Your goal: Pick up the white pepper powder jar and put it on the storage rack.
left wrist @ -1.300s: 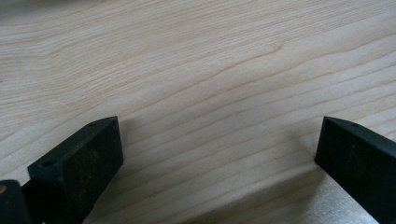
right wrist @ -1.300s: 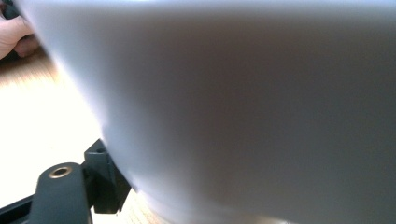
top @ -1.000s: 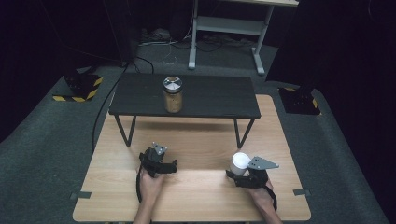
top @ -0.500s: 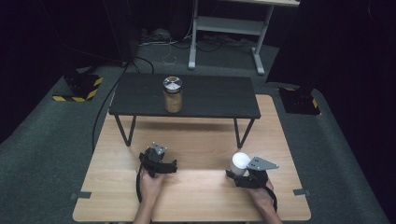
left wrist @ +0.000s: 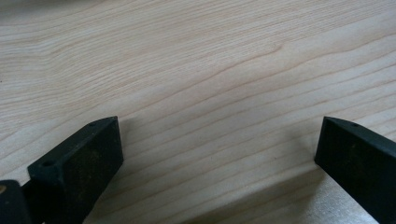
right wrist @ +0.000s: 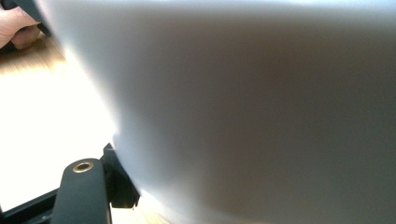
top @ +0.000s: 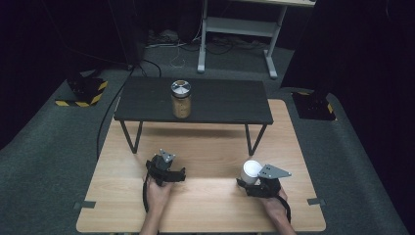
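Observation:
My right gripper (top: 250, 182) is shut on a white cup (top: 251, 171) that stands on the wooden table (top: 205, 205) at the front right. In the right gripper view the cup's white wall (right wrist: 243, 102) looms very close, and one black finger (right wrist: 84, 191) presses against its lower left side. At the front left my left gripper (top: 167, 171) rests low over the wood. Its jaws (left wrist: 219, 135) stand wide apart with only bare wood grain between them, so it is open.
A low black bench (top: 225, 100) stands across the far half of the wooden table, and a glass jar with a metal lid (top: 181, 99) stands on it. Grey carpet surrounds the table. Cables and a metal desk frame (top: 235, 29) lie beyond.

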Motion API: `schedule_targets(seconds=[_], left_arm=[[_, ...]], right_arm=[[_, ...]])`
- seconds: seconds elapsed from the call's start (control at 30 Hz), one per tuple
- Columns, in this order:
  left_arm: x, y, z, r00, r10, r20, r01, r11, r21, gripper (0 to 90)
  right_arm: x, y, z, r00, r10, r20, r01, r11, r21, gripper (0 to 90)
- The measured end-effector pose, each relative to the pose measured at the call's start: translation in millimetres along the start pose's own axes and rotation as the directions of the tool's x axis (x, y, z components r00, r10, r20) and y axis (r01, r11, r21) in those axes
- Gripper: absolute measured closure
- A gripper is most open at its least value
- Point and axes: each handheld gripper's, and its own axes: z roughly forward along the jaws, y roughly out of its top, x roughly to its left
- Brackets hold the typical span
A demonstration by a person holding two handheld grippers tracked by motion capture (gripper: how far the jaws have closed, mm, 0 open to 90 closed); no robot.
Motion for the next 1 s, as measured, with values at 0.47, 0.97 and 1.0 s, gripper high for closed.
schedule_targets(seconds=[0.47,0.97,1.0], left_arm=[[-0.1,0.0,0.0,1.0000,-0.001,0.000,0.001,1.0000,0.000,0.9],[-0.2,-0.2,0.1,1.0000,-0.002,-0.001,0.002,1.0000,-0.001,0.9],[-0.1,0.0,0.0,1.0000,0.000,0.000,0.000,1.0000,0.000,0.8]], right_arm=[[0.4,3.1,-0.4,1.0000,-0.004,0.003,0.004,1.000,-0.009,30.0],[-3.3,19.7,-2.6,0.9998,-0.019,-0.009,0.018,1.000,-0.013,30.0],[-4.4,23.9,-4.1,0.9998,-0.016,-0.014,0.015,1.000,-0.016,30.0]])
